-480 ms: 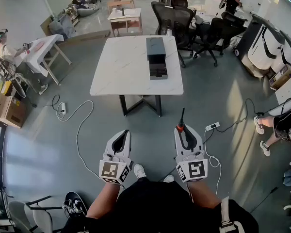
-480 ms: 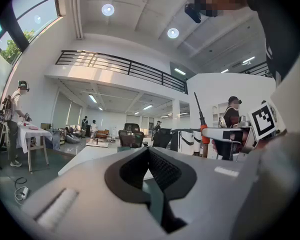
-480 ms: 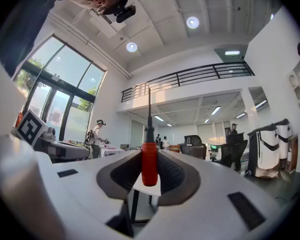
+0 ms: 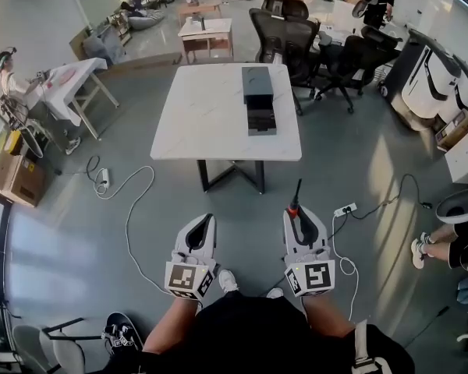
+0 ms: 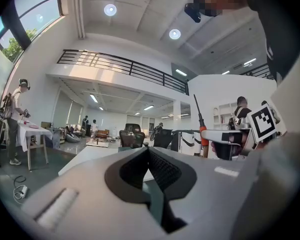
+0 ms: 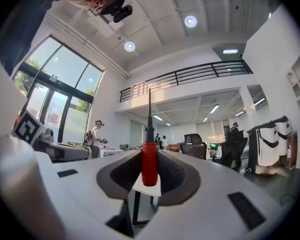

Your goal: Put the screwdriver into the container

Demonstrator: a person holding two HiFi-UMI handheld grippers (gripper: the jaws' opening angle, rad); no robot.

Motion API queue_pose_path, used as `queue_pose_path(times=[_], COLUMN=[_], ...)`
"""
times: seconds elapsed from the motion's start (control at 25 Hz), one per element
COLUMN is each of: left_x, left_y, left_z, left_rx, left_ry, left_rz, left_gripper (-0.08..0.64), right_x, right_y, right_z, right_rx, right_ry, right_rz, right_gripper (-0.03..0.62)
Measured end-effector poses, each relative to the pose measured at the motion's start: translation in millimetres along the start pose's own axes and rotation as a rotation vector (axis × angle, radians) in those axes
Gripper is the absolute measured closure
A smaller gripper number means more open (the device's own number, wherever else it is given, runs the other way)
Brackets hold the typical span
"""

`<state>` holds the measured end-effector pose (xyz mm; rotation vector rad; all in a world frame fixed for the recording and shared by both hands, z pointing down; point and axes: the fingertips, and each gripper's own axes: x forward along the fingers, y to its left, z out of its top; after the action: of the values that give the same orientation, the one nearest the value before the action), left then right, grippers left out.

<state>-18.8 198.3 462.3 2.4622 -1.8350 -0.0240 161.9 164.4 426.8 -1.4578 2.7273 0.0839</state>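
Both grippers sit slightly lower in the head view than half a second ago, and the white table (image 4: 203,107) with the dark container (image 4: 257,84) on it has drawn a little nearer, though it is well apart from them. The right gripper (image 4: 296,211) is clamped on the red handle of the screwdriver (image 4: 296,197), whose dark shaft reaches past the jaw tips; the left gripper (image 4: 205,216) is closed with nothing in it, level beside the right

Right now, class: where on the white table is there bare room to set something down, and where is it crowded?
The table is bare left of the container, and along its near edge. Right of the container only a narrow strip remains, with office chairs crowding the far right corner.
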Motion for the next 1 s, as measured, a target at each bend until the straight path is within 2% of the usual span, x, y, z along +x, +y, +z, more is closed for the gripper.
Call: queue_pose_path(times=[0.44, 0.68, 1.0], left_x=[8, 6, 14], left_y=[41, 68, 81], left_z=[-2, -9, -4], left_rx=[0.009, -0.015, -0.007], left_ry=[-0.014, -0.015, -0.016], left_rz=[-0.043, -0.05, -0.046], left_gripper=[0.55, 0.549, 0.551], right_x=[43, 59, 75], right_y=[16, 29, 31], right_z=[2, -4, -1], right_rx=[0.055, 0.07, 0.045], right_ry=[-0.02, -0.003, -0.003], right_rz=[-0.051, -0.077, -0.064], right_gripper=[0.492, 0.492, 0.492])
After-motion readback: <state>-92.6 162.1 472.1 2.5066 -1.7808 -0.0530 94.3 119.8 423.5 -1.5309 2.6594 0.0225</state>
